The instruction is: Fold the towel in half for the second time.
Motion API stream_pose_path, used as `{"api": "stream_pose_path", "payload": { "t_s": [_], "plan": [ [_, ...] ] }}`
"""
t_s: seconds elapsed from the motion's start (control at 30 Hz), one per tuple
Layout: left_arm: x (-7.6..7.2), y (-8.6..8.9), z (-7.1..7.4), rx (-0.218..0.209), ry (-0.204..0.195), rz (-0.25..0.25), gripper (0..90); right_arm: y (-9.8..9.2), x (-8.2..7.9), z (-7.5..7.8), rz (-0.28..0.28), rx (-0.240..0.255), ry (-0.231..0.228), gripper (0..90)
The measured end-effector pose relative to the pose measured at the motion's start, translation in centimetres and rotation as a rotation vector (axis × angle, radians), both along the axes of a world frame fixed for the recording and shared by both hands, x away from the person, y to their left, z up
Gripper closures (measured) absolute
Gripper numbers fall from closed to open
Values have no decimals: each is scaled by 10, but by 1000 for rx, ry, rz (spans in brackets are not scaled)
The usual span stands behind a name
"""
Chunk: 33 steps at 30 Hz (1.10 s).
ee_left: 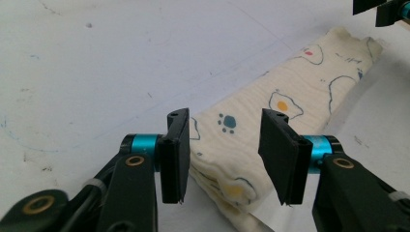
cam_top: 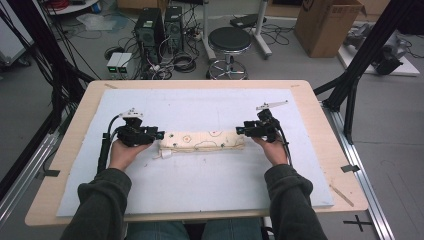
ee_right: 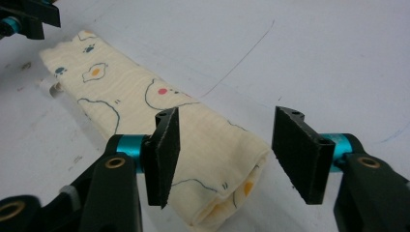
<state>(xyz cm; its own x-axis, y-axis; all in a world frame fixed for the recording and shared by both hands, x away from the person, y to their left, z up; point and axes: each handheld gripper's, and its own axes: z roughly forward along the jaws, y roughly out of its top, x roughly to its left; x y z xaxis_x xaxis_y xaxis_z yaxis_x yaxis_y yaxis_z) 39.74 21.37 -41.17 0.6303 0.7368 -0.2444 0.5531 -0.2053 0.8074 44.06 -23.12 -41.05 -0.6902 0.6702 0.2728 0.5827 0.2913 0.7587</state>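
- Looking down from the high view: we see the folded cloth (cam_top: 202, 141) lying flat mid-counter (cam_top: 200, 185) on the white mat, long axis left to right. Left tool (cam_top: 159, 134) sits at its left end, right tool (cam_top: 240, 130) at its right end.
- Left gripper view: we see the left tool (ee_left: 225, 157) with jaws parted, cloth (ee_left: 290, 92) end between them, pads clear of the fabric. Not gripping.
- Right gripper view: right tool (ee_right: 225, 154) also spread apart, cloth (ee_right: 145, 104) end nearer its left pad, no pinch visible. Cloth rests on the mat.
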Motion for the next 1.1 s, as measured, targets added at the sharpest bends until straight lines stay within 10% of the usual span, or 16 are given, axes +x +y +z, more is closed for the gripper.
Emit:
{"api": "stream_pose_path", "payload": {
  "t_s": [0.4,1.1],
  "plan": [
    [-5,-1,5,1,-15,-11,466,-1,-4,4,-19,15,-1,216],
    [-15,-5,13,4,-35,-36,373,1,-11,10,-10,13,-3,151]
  ]
}}
